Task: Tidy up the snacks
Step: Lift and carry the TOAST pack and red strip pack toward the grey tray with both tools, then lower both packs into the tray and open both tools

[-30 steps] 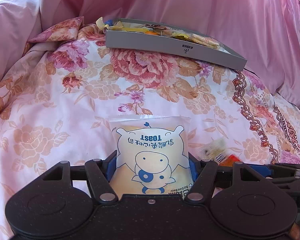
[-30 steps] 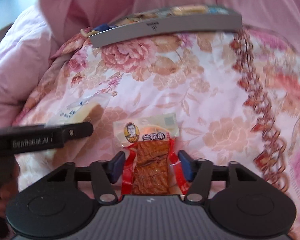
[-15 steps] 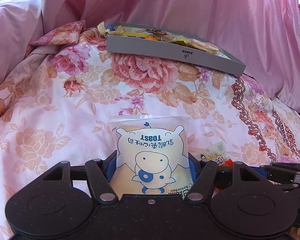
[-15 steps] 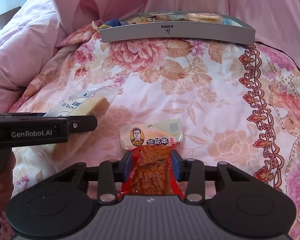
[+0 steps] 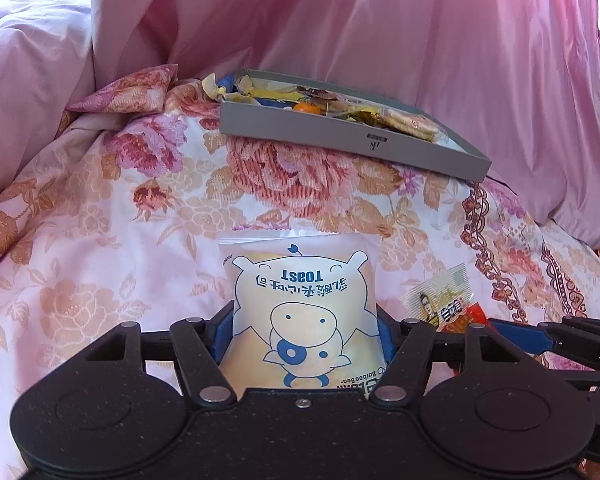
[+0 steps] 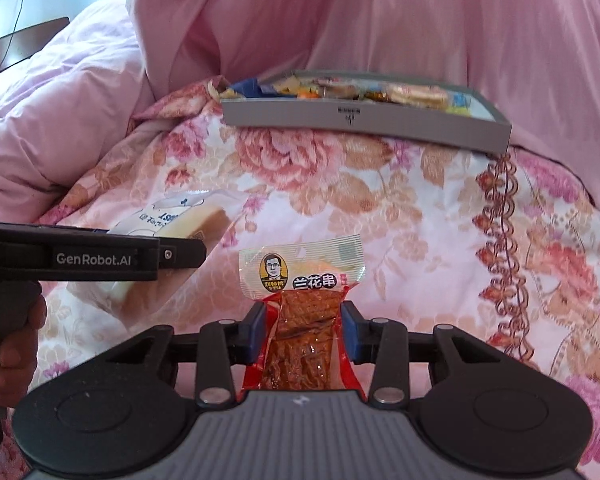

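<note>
Blue pads [image 6: 350, 334] clamping snack pack [image 6: 302, 320]

Your toast pack [image 5: 302, 312]: white pouch w/ blue cartoon cow, "TOAST" print reading upside down, pinched at its lower sides between blue pads, top edge pointing toward the gray box [image 5: 352, 140]. Your spicy strip pack [image 6: 302, 320]: clear-topped w/ a man's face logo, red sides, brown strips inside, gripped at mid-body, header end forward. Gray box sits further back on the floral bedspread [image 5: 100, 220], shallow, open-topped, filled w/ mixed wrapped snacks, small logo on its near wall.
</note>
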`<state>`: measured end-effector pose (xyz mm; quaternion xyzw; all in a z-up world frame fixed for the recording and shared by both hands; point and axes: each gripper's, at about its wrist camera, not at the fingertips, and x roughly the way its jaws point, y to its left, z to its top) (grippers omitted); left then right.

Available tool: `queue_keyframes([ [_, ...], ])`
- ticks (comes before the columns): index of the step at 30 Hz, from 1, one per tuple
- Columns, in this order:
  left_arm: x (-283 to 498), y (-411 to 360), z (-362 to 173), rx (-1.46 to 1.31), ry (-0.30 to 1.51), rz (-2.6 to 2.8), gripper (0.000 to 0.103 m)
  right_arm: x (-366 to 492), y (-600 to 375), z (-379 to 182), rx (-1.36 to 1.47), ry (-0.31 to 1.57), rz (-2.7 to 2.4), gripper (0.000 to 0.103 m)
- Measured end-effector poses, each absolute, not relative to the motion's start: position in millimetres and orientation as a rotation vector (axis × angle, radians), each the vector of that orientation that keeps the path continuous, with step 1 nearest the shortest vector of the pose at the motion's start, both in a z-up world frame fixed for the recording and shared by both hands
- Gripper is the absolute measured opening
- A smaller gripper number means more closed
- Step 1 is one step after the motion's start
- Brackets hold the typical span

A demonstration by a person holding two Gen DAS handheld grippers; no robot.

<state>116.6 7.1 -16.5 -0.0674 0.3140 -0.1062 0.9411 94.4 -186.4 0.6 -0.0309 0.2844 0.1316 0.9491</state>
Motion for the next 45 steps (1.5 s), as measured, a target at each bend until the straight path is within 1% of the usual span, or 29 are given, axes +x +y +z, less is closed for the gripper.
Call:
queue_keyframes([
  [6, 119.8, 7.5, -13.9, -0.142, 0.635, -0.209, 0.067, 93.8, -187.9, 6.6, -0.076, 0.535, 0.269, 0.043],
  [12, 132.8, 11.0, -0.6, -0.153, 0.615, -0.182, 0.067, 103.9, -188.4, 19.1, -0.100, 0.491, 0.281, 0.043],
  [19, 168.7, 13.6, 21.0, -0.162, 0.578, -0.152, 0.067, 129.4, -194.5, 42.6, -0.125, 0.416, 0.285, 0.043],
  [25, 208.5, 12.2, 51.9, -0.175, 0.520, -0.148, 0.067, 157.6, -201.1, 67.2, -0.150, 0.362, 0.279, 0.043],
  [31, 264.5, 6.4, 78.1, -0.165, 0.469, -0.158, 0.067, 201.8, -202.8, 102.5, -0.202, 0.295, 0.277, 0.043],
  [38, 334.3, 1.3, 86.6, -0.132, 0.470, -0.145, 0.067, 281.2, -195.6, 135.5, -0.194, 0.262, 0.272, 0.044],
  [45, 381.9, 1.9, 73.0, -0.106, 0.517, -0.124, 0.067, 350.3, -190.7, 133.8, -0.149, 0.307, 0.247, 0.044],
])
